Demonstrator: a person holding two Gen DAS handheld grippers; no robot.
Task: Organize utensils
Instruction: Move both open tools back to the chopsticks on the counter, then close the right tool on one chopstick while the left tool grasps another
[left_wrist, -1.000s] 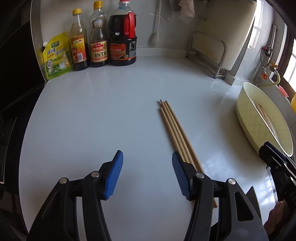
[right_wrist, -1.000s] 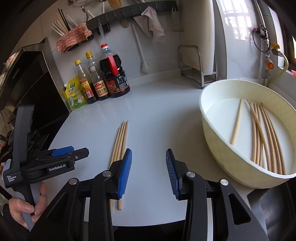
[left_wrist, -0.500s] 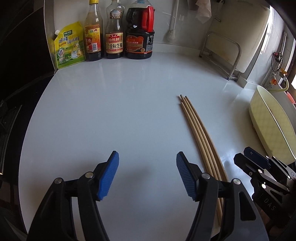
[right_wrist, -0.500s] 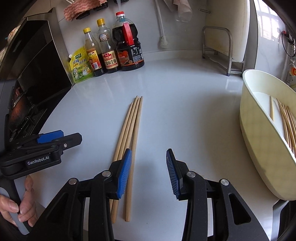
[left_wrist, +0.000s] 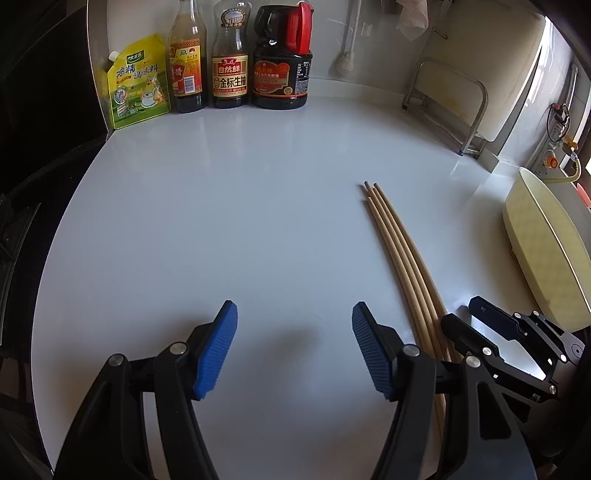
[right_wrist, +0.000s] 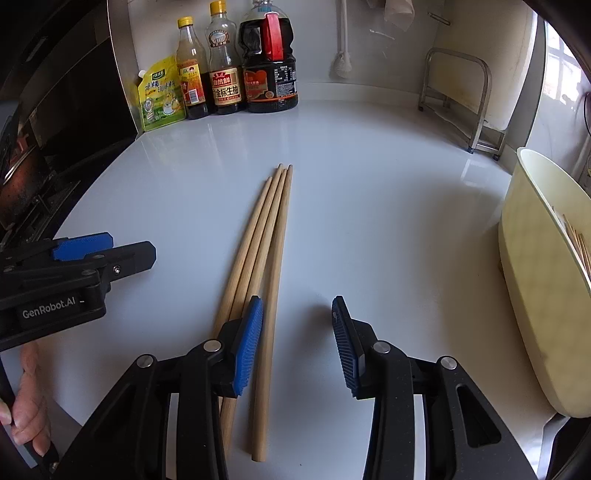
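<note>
White kitchen counter, glossy, seen from two claw-mounted cameras. Left claw low over bare counter, blue pads wide apart after just opening further, nothing between them. Right claw also close above the counter, jaws at a middling gap, not gripping. Four wooden chopsticks lying side by side on the counter, running away from the camera toward the back wall, far tips close together. In the right wrist view, left blue pad of the right claw sitting over the bundle's near end, outermost chopstick showing in the gap between the jaws; contact hard to judge. Same chopsticks just to the right of the left claw in the left wrist view, near ends hidden behind that claw's right finger. Cream plastic basin at the right edge of the counter, more chopsticks inside, barely visible over the rim. Along the back wall: yellow-green seasoning pouch, three sauce bottles, metal rack farther right. Part of a hand at lower left of the right wrist view, wrapped around the left claw's handle.
</note>
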